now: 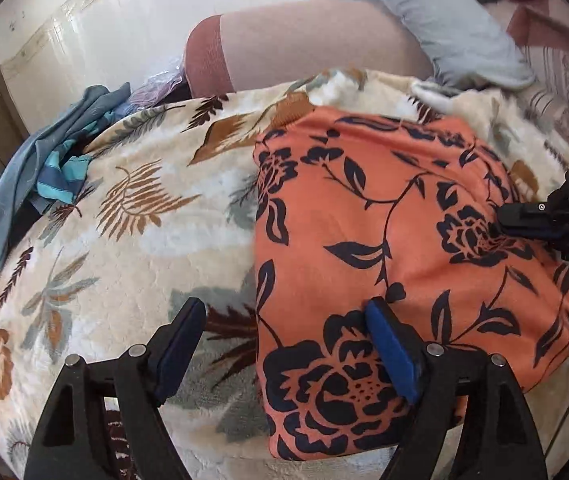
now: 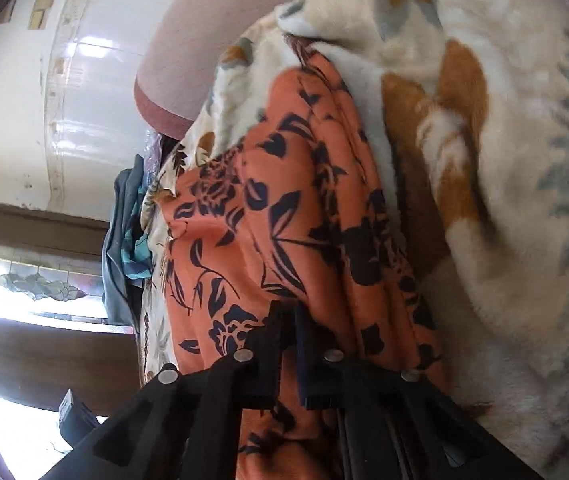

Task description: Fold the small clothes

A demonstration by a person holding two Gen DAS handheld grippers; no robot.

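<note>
The folded garment (image 1: 384, 240) lies on the blanket (image 1: 144, 220) that covers the bed, toward its right side in the left wrist view. A heap of clothes (image 1: 44, 172) sits at the bed's far left edge. A pillow (image 1: 284, 48) lies beyond the far edge, with another garment (image 1: 444, 20) to its right. The left gripper (image 1: 284, 344) straddles the folded garment's near left edge; the right gripper (image 2: 288, 320) is at its right edge.

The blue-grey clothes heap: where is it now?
In the left wrist view, the blue-grey clothes heap lies far left at the leaf-print blanket's edge, apart from the orange floral garment.
</note>
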